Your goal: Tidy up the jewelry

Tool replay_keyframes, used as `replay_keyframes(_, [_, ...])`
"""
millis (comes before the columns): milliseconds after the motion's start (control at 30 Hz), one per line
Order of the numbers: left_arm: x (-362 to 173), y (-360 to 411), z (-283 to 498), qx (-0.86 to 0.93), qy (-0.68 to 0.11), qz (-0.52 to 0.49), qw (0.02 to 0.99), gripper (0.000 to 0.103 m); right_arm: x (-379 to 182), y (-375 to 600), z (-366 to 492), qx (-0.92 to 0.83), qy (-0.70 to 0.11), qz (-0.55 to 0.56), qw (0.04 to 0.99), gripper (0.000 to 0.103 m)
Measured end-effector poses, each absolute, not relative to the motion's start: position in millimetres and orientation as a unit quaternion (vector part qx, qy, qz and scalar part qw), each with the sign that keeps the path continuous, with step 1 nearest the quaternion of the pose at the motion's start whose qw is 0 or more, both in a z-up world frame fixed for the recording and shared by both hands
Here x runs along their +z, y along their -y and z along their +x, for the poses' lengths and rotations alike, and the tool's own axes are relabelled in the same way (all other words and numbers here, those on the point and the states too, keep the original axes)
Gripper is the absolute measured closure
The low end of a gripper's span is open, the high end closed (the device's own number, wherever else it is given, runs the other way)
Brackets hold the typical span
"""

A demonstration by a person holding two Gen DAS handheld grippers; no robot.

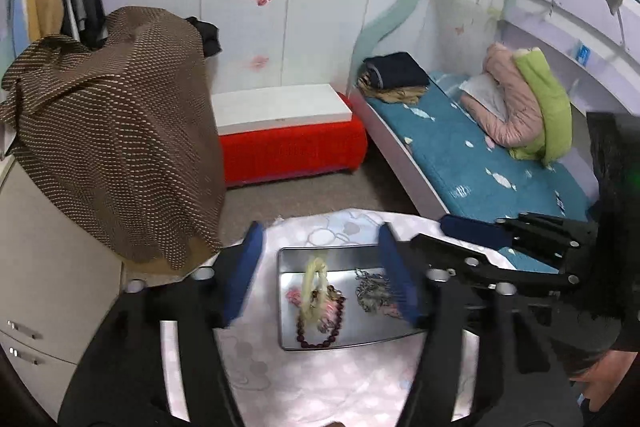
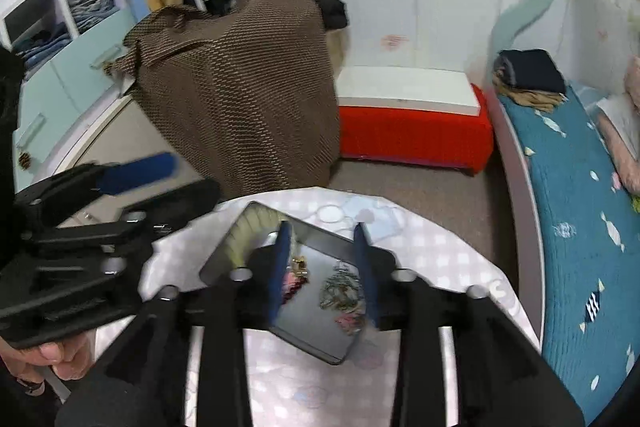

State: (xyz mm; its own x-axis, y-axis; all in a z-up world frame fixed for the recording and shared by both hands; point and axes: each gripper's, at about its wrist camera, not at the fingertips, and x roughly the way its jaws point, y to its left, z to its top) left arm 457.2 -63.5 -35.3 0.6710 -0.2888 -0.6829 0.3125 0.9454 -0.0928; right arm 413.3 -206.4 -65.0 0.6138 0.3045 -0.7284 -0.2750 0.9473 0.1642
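Observation:
A shiny metal tray (image 1: 292,259) lies on a small table with a pink patterned cloth (image 1: 320,383). In the tray lie a dark red bead necklace (image 1: 320,341), a pale yellow bracelet (image 1: 314,279), a small pink piece (image 1: 293,295) and a tangled silver chain (image 1: 372,293). My left gripper (image 1: 320,267) hovers open above the tray and holds nothing. My right gripper (image 2: 324,267) is open over the same tray (image 2: 316,341), just above the silver chain (image 2: 340,291). The right gripper also shows in the left wrist view (image 1: 452,231) at the right, and the left gripper shows in the right wrist view (image 2: 192,175) at the left.
A brown patterned cloth (image 1: 116,131) covers a bulky object at the left. A red bench (image 1: 292,151) with a white top stands against the wall. A bed with a teal sheet (image 1: 472,163) and folded clothes lies at the right. A white cabinet (image 1: 44,287) stands at the near left.

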Motion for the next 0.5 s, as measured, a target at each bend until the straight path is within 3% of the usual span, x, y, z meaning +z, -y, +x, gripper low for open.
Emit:
replay_keyframes(33, [-33.5,61.7,455.5,-0.164,-0.369,0.015,0.915,0.029,-64.9,208.5,413.3,0.16,-0.409,0.021,0.898,0.046])
replay_keyframes(67, [-31.0,59.2,453.4,-0.161,-0.364,0.013,0.917,0.015,-64.6,211.3,412.4,0.155,-0.408,0.023,0.899,0.035])
replay_keyframes(100, [-29.2,57.3,451.2,-0.158,-0.36,0.014,0.92,0.008,-64.0,213.6,411.1,0.15,-0.404,0.024,0.902,0.016])
replay_keyframes(133, [-25.9,55.6,447.2,-0.152,-0.352,0.015,0.923,0.008,-61.5,217.0,407.5,0.144,-0.395,0.027,0.907,0.007])
replay_keyframes(500, [3.6,44.6,389.3,-0.106,-0.297,0.039,0.948,0.005,-48.3,235.6,384.9,0.093,-0.384,0.067,0.916,0.007])
